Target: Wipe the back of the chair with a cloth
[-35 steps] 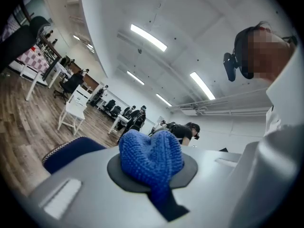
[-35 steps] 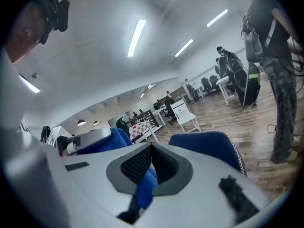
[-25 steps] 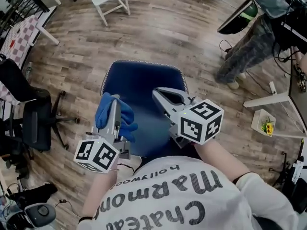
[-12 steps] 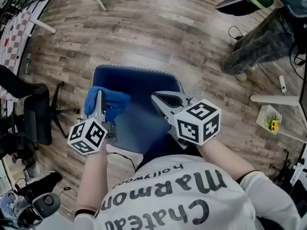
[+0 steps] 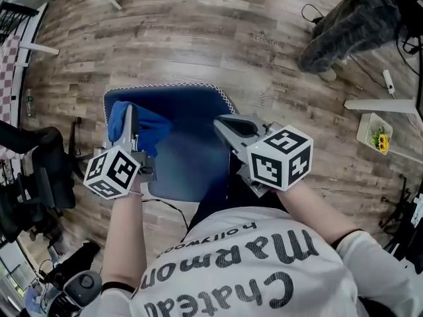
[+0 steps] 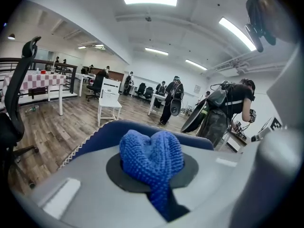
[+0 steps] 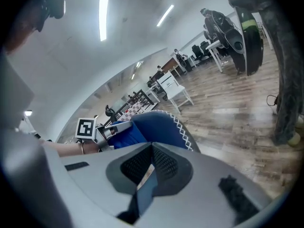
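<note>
Near the chair back's [image 5: 190, 160] top-left corner, left gripper [image 5: 129, 119] is clamped on the bunched blue cloth [image 5: 151, 125], right gripper [image 5: 227, 124] with jaws together on nothing by the chair back's right edge; cloth could slide off that corner or tug loose if dragged hard.

Left gripper [image 5: 129, 121] is pointing forward, away from the torso, its jaws clamping a blue cloth [image 5: 144, 128]. Right gripper [image 5: 226, 125] is pointing forward and slightly left, its jaws pressing together on nothing. Both bare forearms are reaching out from the torso, the left forearm [image 5: 125, 236] extending nearly straight, the right forearm [image 5: 310, 209] angling inward.
</note>
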`<state>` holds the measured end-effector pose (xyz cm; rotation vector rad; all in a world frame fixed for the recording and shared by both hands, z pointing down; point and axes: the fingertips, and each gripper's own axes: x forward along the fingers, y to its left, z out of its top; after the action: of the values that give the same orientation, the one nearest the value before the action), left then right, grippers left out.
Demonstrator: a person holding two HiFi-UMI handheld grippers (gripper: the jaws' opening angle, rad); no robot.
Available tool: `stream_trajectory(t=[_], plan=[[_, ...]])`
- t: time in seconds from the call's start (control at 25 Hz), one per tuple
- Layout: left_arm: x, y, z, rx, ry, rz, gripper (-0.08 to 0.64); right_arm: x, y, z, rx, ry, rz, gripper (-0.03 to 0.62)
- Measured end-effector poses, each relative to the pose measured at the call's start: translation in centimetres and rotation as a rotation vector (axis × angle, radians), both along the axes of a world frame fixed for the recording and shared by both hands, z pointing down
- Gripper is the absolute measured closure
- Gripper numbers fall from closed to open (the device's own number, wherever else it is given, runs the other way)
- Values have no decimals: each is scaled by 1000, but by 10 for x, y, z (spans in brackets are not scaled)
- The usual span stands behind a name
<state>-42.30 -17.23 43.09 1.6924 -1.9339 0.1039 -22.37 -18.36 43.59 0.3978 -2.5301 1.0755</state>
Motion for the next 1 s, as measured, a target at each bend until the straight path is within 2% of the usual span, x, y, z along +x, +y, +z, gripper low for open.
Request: stream_trajectory(t=[0.44,0.84,1.0], plan=[[109,-35,16,7,77,198,518,40,3,7,-18,17,119,580],[222,-45,28,-29,108,571,518,71,2,11,-33,13,246,580],[238,-41,32,-65,110,625,518,72,8,11,-39,9,266,580]])
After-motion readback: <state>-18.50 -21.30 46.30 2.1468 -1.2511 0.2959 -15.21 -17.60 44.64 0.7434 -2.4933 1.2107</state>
